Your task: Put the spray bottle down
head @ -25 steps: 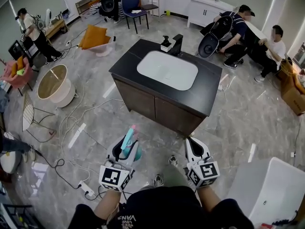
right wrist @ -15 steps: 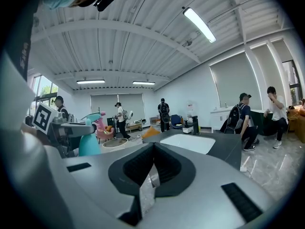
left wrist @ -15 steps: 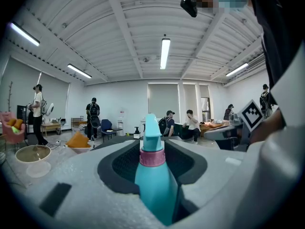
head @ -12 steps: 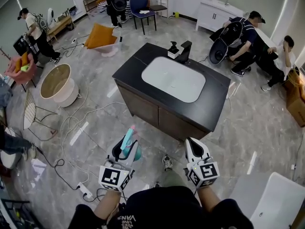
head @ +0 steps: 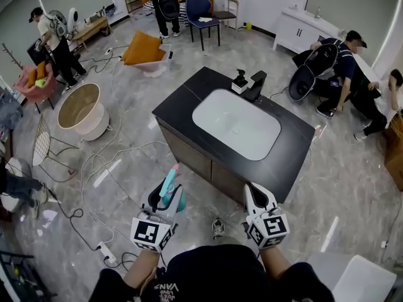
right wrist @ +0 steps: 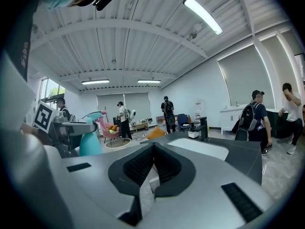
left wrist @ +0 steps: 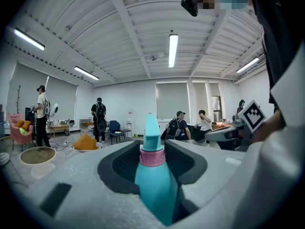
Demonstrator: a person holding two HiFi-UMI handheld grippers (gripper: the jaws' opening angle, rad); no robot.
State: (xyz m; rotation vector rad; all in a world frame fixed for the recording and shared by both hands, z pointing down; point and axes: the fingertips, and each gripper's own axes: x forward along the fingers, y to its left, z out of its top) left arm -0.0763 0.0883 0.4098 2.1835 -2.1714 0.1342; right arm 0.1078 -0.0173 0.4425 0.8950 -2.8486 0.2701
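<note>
A teal spray bottle [left wrist: 153, 185] with a pink collar and teal nozzle stands upright between the jaws of my left gripper [head: 165, 201], which is shut on its body. In the head view the spray bottle [head: 169, 184] sticks up out of that gripper, low and left of centre. My right gripper [head: 259, 201] is held beside it at the same height, jaws shut with nothing between them [right wrist: 151, 168]. Both point toward a dark vanity cabinet [head: 189, 112] with a white sink basin [head: 236, 124], a short way ahead. The bottle [right wrist: 90, 140] also shows at the left of the right gripper view.
A black faucet [head: 255, 85] and a small soap dispenser [head: 238, 80] stand at the counter's far edge. Cables and a power strip [head: 106, 253] lie on the floor at left. A round tub [head: 80, 111], an orange cushion [head: 143, 48], chairs and several people surround the room.
Both grippers and my view have advanced toward the vanity, which now sits closer and lower in the head view. The bottle stays held the same way.
</note>
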